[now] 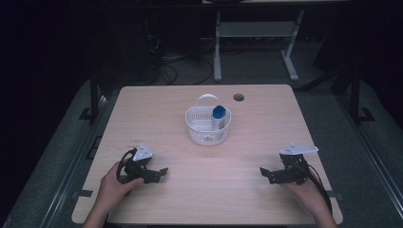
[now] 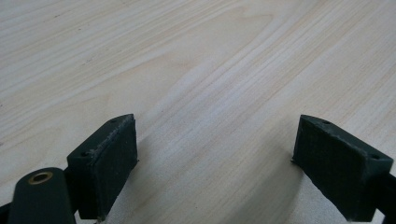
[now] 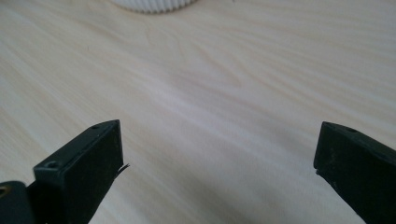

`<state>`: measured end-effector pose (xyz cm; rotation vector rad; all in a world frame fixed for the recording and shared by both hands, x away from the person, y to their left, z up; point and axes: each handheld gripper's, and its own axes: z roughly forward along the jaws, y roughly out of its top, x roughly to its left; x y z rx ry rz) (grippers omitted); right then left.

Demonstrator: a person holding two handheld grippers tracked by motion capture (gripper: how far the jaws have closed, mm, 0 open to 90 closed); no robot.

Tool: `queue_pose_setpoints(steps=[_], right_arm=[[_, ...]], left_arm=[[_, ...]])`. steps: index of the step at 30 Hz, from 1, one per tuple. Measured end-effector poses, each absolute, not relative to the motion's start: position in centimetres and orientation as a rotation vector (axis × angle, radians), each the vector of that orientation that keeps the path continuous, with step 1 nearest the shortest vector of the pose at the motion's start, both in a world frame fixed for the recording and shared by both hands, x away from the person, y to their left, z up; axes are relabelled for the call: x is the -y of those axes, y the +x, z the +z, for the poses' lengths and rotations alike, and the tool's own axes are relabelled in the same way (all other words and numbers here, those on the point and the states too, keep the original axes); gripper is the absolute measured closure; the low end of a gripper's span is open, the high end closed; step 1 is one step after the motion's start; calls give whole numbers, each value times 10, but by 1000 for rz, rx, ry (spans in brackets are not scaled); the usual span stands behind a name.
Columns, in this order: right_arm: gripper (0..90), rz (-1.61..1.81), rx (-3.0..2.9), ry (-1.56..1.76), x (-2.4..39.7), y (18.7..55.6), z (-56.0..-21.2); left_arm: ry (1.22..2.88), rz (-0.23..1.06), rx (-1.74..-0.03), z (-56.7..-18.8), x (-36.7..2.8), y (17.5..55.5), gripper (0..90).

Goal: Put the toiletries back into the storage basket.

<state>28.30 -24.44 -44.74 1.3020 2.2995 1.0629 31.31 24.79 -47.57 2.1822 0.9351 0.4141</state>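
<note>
A white slatted basket [image 1: 207, 124] with a raised handle stands at the middle of the wooden table [image 1: 142, 114]. Inside it, at its right side, a white bottle with a blue cap [image 1: 218, 116] stands upright. My left gripper [image 1: 160, 174] rests near the front left of the table, held by a hand, jaws wide open over bare wood [image 2: 215, 140]. My right gripper [image 1: 266, 175] rests near the front right, also open with nothing between its jaws [image 3: 219, 154]. The basket's bottom edge [image 3: 152, 4] peeks in at the top of the right gripper view.
A round cable hole [image 1: 238, 97] sits near the table's back edge, right of the basket. Beyond the table stand a grey desk frame [image 1: 256, 42] and loose cables [image 1: 176, 66] on the dark floor. Broad bare wood lies between the two grippers.
</note>
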Motion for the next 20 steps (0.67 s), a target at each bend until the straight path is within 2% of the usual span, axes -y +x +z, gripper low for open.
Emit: queue_pose_setpoints(steps=[13,20], right_arm=[[6,907,-2332,1300,261,269,-479],[6,956,-2289,1286,265,268,-483]], left_arm=[[2175,414,-938,-476,-247,313,133],[2175,414,-937,-476,-248,313,133]])
